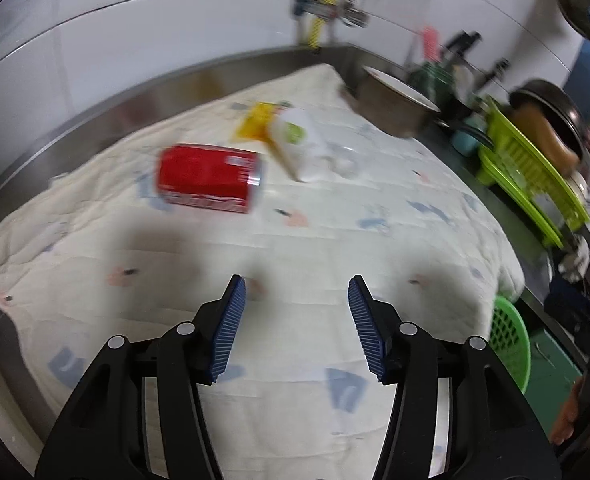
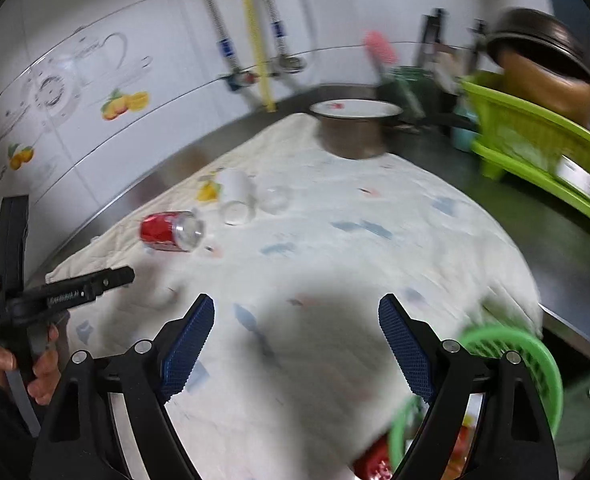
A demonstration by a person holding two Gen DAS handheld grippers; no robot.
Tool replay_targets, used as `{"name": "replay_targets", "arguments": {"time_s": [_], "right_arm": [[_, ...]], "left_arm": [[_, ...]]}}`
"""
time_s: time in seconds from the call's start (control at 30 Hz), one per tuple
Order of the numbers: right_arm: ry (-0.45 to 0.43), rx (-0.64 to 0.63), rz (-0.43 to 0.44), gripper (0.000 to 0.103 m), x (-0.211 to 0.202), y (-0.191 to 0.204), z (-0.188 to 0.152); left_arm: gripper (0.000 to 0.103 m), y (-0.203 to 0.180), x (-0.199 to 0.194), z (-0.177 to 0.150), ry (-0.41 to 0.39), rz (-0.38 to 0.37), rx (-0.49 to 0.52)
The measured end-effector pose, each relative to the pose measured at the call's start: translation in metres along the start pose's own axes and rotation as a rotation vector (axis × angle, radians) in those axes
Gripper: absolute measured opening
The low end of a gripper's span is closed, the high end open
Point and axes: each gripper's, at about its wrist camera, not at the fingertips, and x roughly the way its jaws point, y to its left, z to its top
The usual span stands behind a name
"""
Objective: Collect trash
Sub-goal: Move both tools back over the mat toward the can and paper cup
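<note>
Quilted cloth [image 1: 295, 248] | red can [image 1: 209, 178] blurred | green basket [image 2: 535, 356] cut off

White tiled walls [image 2: 143, 40] with fruit decals [image 2: 125, 105] back a steel counter [image 1: 95, 116]. A pale quilted cloth [image 1: 295, 248] covers it, beside a lime dish rack [image 2: 535, 140] holding pans.

A red drink can [image 1: 210, 178] lies on its side on the cloth-covered desk, ahead and to the left of the left tool, its silver end turned right. Just beyond it to the right rest a toppled white cup [image 1: 299, 144] with a green mark, a yellow wrapper [image 1: 255, 122] and a clear plastic cup [image 2: 274, 199]. A green basket [image 2: 511, 354] hangs at the desk's near right edge beside the right tool, with red trash [image 2: 375, 460] visible inside.
</note>
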Motion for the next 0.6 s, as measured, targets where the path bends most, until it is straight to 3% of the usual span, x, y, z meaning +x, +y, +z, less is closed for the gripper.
{"name": "replay_targets", "arguments": {"time_s": [0.23,0.6], "right_arm": [[0.025,-0.103,0.09,0.081,0.051,0.049,0.046],[0.09,-0.187,0.155,0.078,0.145,0.096,0.111]], "left_arm": [[0.055,0.046,-0.009,0.004,-0.026,0.04,-0.085],[0.057,0.078,-0.008,0.007,-0.035,0.068,-0.151]]}}
